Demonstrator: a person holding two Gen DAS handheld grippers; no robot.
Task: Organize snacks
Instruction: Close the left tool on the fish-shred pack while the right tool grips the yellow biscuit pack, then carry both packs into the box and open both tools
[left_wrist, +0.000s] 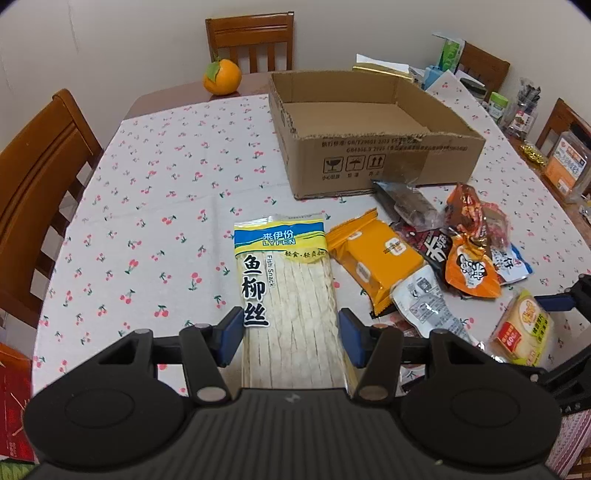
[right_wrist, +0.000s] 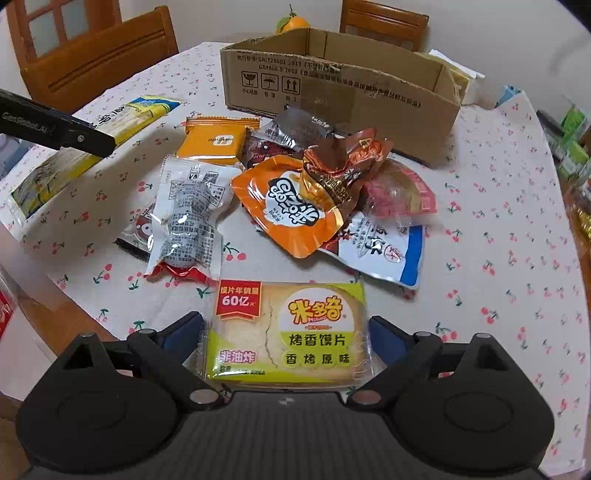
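**Left wrist view: fish snack held, toast pack not yet gripped**

Left wrist view shows the left gripper (left_wrist: 291, 338) closed on the fish snack pack (left_wrist: 286, 291), its blue pads pressing the long pack's two edges near the lower end. Most of the pack sticks out forward toward the cardboard box (left_wrist: 373, 136), which sits open and empty on the cherry-print tablecloth (left_wrist: 159, 192).

The right gripper (right_wrist: 286, 338) stands wide around the toast slice pack (right_wrist: 288, 332); small gaps show between its pads and the wrapper, so it straddles the pack rather than holding it. That pack lies on the near side of the snack pile (right_wrist: 295, 184), which itself lies just in front of the box.

What could go wrong:
- The fish snack pack is held by one end only. It is long and floppy, so it may sag or swing, and its free end could catch the box's near wall instead of clearing it.
- The wrapper is slick; a thin edge grip may let it slide out mid-carry.
- If the right gripper closes on the toast pack's crinkly wrapper margins instead of its firm body, the pack could tilt or drop.
- The two grippers work close together near the pile; the one seen at the left edge of the right wrist view could bump the orange biscuit pack (right_wrist: 214, 142) nearby.
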